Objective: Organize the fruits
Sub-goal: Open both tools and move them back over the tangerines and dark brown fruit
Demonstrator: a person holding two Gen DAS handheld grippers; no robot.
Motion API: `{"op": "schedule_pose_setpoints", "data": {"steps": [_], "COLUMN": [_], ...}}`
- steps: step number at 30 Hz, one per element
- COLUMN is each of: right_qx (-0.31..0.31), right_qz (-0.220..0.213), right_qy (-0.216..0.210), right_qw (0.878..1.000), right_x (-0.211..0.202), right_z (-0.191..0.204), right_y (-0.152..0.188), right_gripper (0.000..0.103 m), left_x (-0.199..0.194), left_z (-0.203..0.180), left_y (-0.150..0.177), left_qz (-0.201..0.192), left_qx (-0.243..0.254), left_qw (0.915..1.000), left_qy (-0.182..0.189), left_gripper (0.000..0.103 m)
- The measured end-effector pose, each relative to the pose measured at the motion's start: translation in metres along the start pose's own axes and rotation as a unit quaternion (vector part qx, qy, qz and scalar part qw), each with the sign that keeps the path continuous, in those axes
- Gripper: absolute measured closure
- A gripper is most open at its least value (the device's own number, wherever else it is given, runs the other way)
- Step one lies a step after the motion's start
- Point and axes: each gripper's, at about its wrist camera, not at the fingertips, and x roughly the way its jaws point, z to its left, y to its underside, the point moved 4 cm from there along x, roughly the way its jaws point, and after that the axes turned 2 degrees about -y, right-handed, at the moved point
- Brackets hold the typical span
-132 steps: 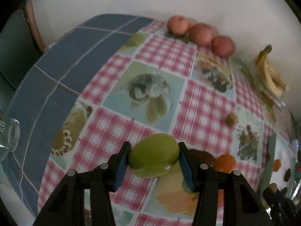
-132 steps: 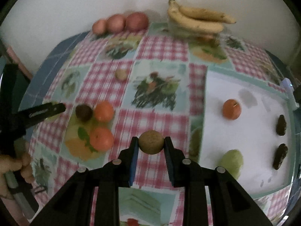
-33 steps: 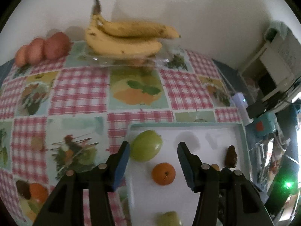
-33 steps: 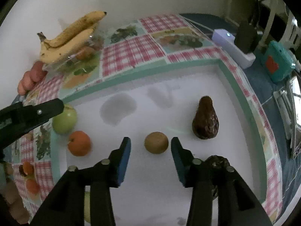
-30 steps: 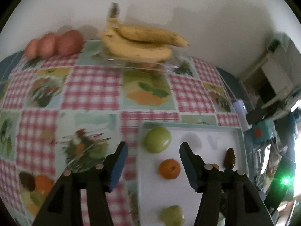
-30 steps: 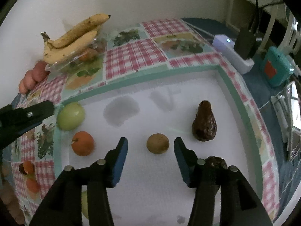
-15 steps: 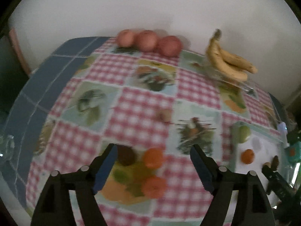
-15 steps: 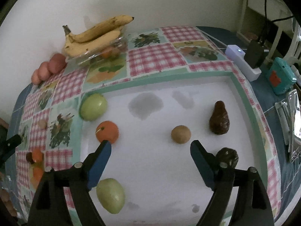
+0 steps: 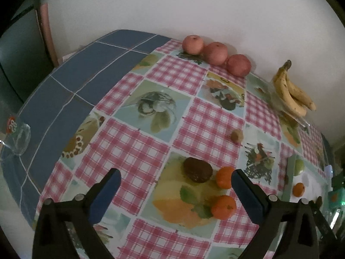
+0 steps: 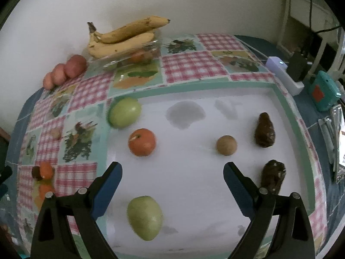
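Release logged on both sides: left hand-held gripper and right hand-held gripper have just been opening, jaws now spread wide, nothing between them. Green apple and kiwi, carried earlier, now rest in the white tray. Left has swung back over the bench, above a dark avocado and two oranges outside the tray. Judgement: next pick is among these. Writing: red mark on the glass at the bench's left edge, illegible.
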Motion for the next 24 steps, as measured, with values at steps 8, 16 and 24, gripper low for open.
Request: {"op": "schedule_pose_setpoints", "data": {"steps": [8, 16, 24], "right_qx": [-0.014, -0.032, -0.073], "right_qz": [-0.021, -0.037, -0.026], "right_qy": [-0.014, -0.052, -0.099], "right_qw": [1.000, 0.997, 0.992], "right_x": [-0.009, -0.020, -0.022], "right_z": [0.023, 0.063, 0.114], "right_y": [-0.006, -0.012, -0.004], "right_gripper": [0.008, 0.008, 0.008], "left_x": [0.005, 0.017, 0.024], "left_z": [0.010, 0.027, 0.029], "left_y": [-0.013, -0.017, -0.021], "left_qz": [0.002, 0.016, 0.024], "left_qx": [-0.011, -0.027, -0.010], "left_qw": [0.9999, 0.9995, 0.9997], "left_qy": [0.009, 0.005, -0.003], "left_gripper": [0.000, 0.000, 0.000]}}
